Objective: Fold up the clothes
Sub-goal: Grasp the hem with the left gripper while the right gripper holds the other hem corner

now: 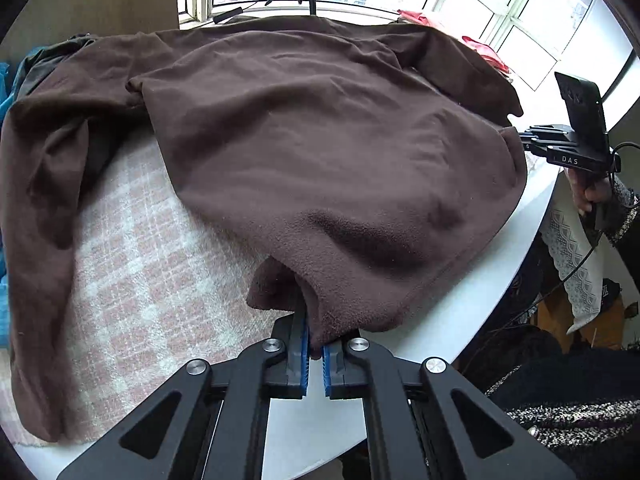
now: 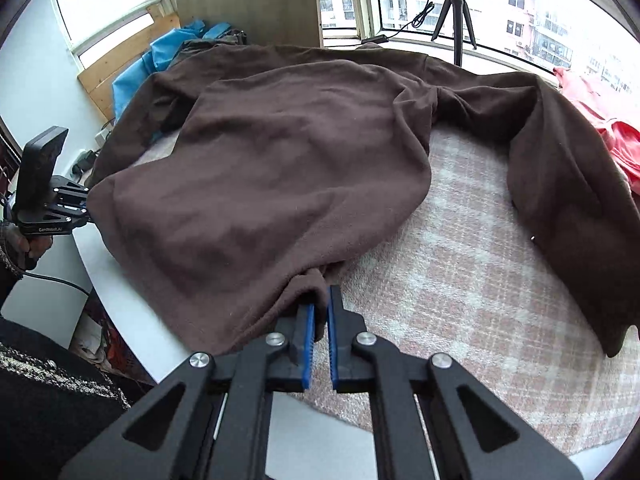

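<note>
Brown fleece sweater (image 1: 320,152) lies spread across a round white table (image 1: 472,300), over a pink checked cloth (image 1: 152,264), sleeves trailing to either side. The left gripper (image 1: 316,344) pinches one bottom hem corner between its blue pads. The right gripper (image 2: 320,320) pinches the other hem corner likewise.
</note>
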